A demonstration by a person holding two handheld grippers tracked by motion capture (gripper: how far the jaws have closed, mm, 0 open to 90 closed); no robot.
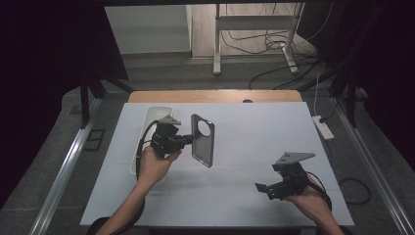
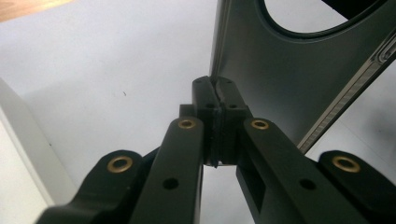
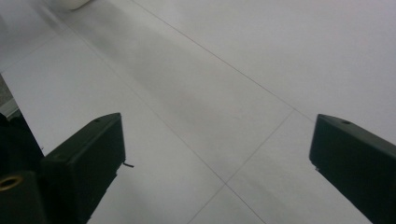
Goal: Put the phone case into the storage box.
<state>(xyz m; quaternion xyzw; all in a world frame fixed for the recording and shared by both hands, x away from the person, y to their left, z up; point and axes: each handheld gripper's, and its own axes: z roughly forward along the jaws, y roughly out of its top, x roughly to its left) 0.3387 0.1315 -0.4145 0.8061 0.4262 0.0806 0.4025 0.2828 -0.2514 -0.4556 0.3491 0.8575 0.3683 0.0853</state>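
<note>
Left gripper: we saw the left gripper (image 1: 185,139) held up off the table (image 1: 244,196), its jaws pinched tight on the edge of the phone case (image 1: 202,140).

Left grip, close up: in the left gripper view we found the two pads pressed together at the left gripper's tip (image 2: 215,95), with the thin edge of the case (image 2: 280,84) caught between them.

Phone case: it stood on end beyond the jaws, dark and glossy, its round camera opening near the top; we saw it clear of the table.

Right gripper: we saw the right gripper (image 1: 264,188) low over the near right part of the table, jaws spread wide, nothing between them.

Right jaws, close up: in the right gripper view the right gripper's two black pads (image 3: 217,154) stood far apart, with bare white table surface (image 3: 210,70) showing between and beyond them.

White tray: a long white tray (image 1: 149,115) lay behind and below the left gripper, at the table's left side.

Spacing: the two grippers were well apart from each other.
</note>
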